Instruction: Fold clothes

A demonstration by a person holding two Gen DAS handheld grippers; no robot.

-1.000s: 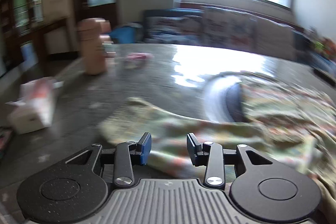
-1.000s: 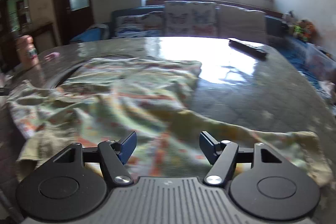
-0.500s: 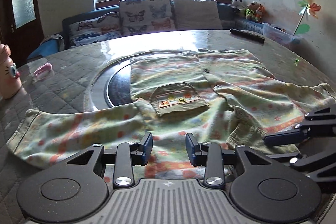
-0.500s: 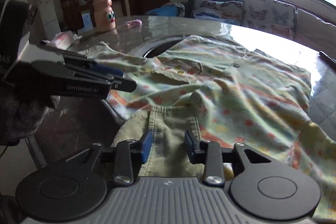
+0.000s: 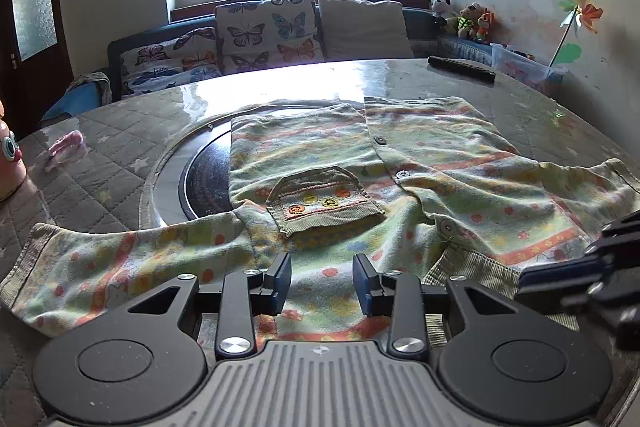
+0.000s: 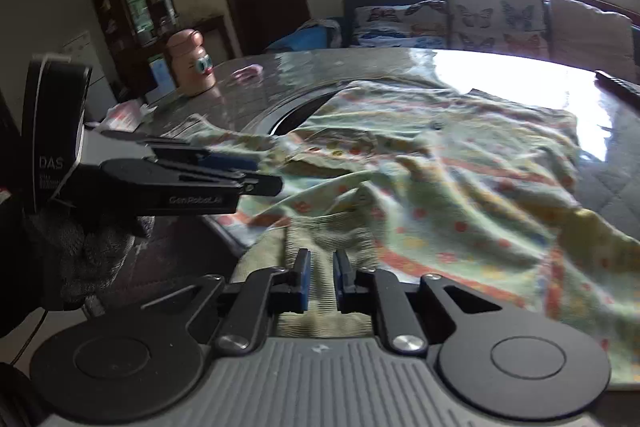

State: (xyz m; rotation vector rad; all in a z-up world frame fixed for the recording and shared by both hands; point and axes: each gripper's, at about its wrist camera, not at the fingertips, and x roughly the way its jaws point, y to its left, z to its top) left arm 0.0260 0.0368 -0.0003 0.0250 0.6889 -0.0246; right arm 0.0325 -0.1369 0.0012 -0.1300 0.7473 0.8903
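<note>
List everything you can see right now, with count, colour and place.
shirt: one, pale green with orange and yellow print, spread on the table, collar end nearest
table: one, grey quilted cover under a clear sheet, dark turntable at centre
remote: one, black, far right on table
jar: one, pink with cartoon eyes, far left on table
pink item: one, small, left of turntable, kind unclear
sofa: one, dark blue, butterfly cushions, under the window
plush toys: a few, right corner
pinwheel: one, multicoloured, right wall
left gripper: black, blue pads, jaws apart over shirt
right gripper: black, jaws nearly together at the corduroy collar
</note>
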